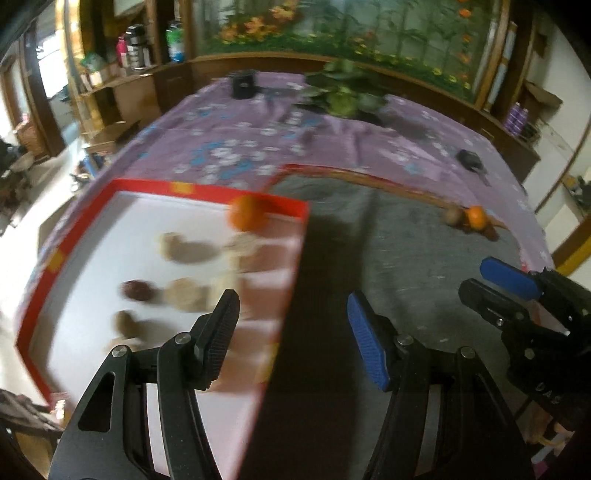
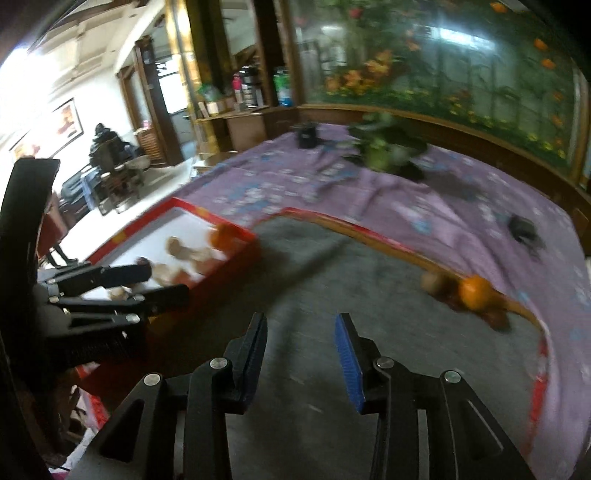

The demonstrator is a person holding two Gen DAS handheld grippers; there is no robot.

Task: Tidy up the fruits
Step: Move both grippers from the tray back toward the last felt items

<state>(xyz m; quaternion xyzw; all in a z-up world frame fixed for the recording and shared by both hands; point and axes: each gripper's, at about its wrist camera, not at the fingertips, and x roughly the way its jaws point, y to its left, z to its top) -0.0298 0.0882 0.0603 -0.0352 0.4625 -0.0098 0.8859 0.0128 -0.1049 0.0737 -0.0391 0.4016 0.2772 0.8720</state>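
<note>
place: home living room — floral mural (image 1: 369,33) | wooden shelving with flasks (image 1: 136,48) | purple floral tablecloth (image 1: 229,147)

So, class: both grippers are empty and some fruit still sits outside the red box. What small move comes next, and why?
Probably move the right gripper forward and right toward the orange among the loose fruit at the gray mat's far edge. Its jaws stand open and empty, and the red box already holds an orange and brownish fruits.
</note>
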